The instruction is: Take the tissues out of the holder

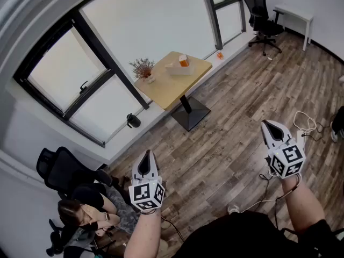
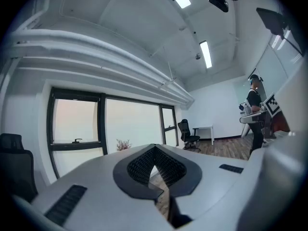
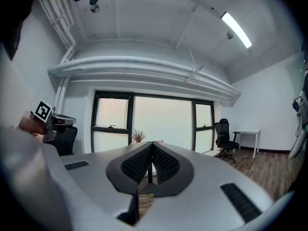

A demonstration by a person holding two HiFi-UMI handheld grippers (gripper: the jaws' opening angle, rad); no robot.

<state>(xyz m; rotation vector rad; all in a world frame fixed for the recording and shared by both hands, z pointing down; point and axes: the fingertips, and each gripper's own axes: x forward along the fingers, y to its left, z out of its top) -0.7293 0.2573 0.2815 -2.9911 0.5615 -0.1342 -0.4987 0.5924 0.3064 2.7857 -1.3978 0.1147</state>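
Observation:
Far off by the window stands a small wooden table (image 1: 161, 87). On it sit a white tissue holder (image 1: 178, 67) with an orange item (image 1: 184, 62) in it, and a dried plant (image 1: 142, 69) in a vase. My left gripper (image 1: 147, 155) and right gripper (image 1: 267, 124) are held up over the wood floor, well short of the table. Both are shut and hold nothing. In the left gripper view the jaws (image 2: 155, 148) meet at their tips, with the plant (image 2: 123, 144) beyond. The right gripper view shows closed jaws (image 3: 152, 144) pointing toward the window.
A black office chair (image 1: 262, 15) and a white desk (image 1: 293, 12) stand at the back right. A person sits at the lower left (image 1: 80, 211) beside another black chair (image 1: 62, 168). White cables (image 1: 303, 123) lie on the floor at the right.

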